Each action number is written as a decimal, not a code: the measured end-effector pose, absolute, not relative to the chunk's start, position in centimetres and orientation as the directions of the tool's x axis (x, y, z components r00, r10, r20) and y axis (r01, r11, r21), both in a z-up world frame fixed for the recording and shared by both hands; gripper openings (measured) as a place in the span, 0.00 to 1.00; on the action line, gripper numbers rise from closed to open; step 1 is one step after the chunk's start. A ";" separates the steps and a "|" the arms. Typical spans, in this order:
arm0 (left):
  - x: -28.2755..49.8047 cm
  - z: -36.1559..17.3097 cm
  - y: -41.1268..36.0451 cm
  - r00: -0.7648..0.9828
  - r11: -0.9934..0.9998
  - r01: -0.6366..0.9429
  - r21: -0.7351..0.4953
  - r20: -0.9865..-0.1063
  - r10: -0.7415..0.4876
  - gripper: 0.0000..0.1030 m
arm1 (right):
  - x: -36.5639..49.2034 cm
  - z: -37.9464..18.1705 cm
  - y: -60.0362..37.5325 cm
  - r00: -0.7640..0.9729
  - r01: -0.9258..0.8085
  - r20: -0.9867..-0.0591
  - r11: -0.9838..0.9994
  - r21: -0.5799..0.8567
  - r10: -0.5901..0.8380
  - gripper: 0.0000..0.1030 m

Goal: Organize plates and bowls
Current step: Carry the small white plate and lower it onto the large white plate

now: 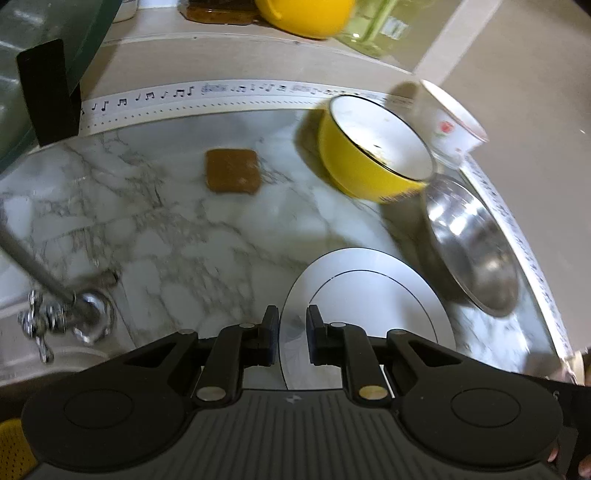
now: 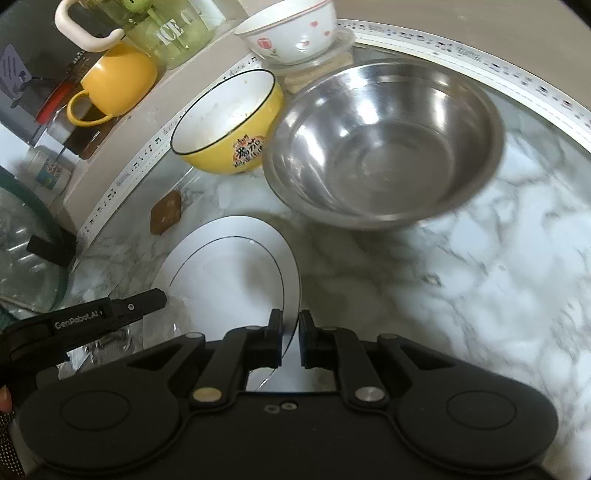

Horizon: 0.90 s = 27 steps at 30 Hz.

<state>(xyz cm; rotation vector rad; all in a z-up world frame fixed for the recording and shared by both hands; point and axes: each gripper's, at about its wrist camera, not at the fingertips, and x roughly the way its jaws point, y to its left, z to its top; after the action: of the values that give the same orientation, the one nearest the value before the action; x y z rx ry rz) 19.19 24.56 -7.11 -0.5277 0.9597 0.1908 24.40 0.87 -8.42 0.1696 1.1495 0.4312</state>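
A marble-patterned counter [image 2: 461, 280], edged by a white strip printed with music notes [image 1: 147, 98], carries the dishes at a kitchen sink. Largest among them is a steel bowl [image 2: 384, 147], upright and empty, just beside a yellow bowl [image 2: 225, 122] with a white inside, dark rim and printed lettering on its side. In front of both lies a white plate [image 2: 229, 273] with a thin dark ring, held at opposite edges by two black grippers. The left gripper [image 1: 291, 332] has its jaws nearly together with the plate's left rim between them. The right gripper [image 2: 291, 339] is likewise pinched narrow on the plate's right rim. Whether the plate rests on the counter or is lifted clear of it cannot be told. Behind the yellow bowl, a white bowl with red flowers [image 2: 291, 33] sits on a clear lid. On the ledge beyond stand a yellow mug [image 2: 118, 81] and a green jar [image 2: 177, 33]. A small brown square pad [image 1: 232, 170] lies alone on the marble, and a chrome tap [image 1: 55, 306] shows at the left.
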 end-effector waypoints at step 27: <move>10.4 -3.4 15.0 0.549 0.890 -0.169 -0.423 -0.790 -0.271 0.14 | 14.2 -5.0 -10.9 0.398 -0.140 -0.798 0.890 0.435 0.453 0.09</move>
<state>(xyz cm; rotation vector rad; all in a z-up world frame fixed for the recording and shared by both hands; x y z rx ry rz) 10.39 15.04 -3.36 -0.4894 0.9984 -0.0634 14.25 -10.93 -4.96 0.3212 1.1031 0.3831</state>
